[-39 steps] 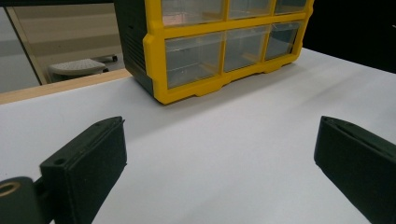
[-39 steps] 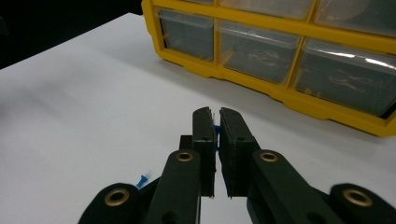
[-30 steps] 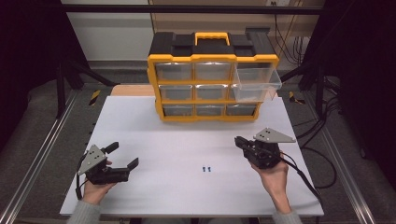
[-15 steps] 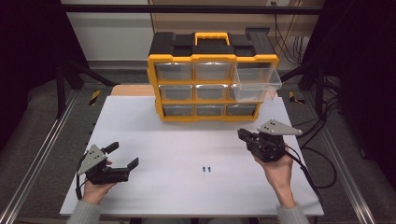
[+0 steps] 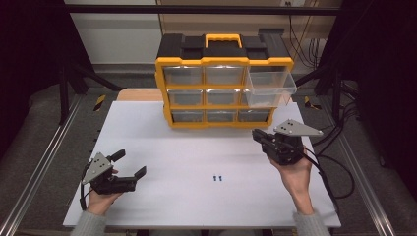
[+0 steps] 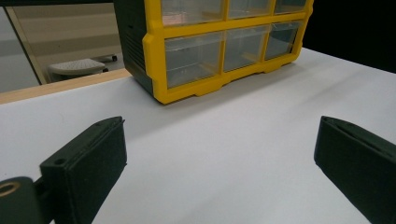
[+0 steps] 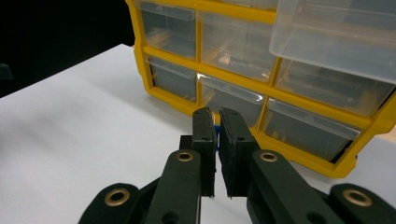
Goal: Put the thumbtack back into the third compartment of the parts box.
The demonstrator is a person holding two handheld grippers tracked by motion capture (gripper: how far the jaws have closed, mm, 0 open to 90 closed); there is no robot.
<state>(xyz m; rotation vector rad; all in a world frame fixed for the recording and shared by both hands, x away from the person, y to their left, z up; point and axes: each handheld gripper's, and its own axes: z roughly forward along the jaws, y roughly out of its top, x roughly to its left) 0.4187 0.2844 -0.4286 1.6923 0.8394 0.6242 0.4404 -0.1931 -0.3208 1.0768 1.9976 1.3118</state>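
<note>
Right hand-held gripper [image 7: 215,122] pinches a tiny blue thing [image 7: 216,132] near the yellow box [image 5: 223,83]. Left hand-held gripper [image 5: 131,165] is wide open, holding nothing, over the tabletop [image 5: 196,152].

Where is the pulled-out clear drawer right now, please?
In the high view, the clear drawer juts from the top-right corner of the yellow organizer, above the right hand-held gripper.

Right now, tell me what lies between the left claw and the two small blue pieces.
Bare white table, by the high view; nothing between left claw and blue pieces.
</note>
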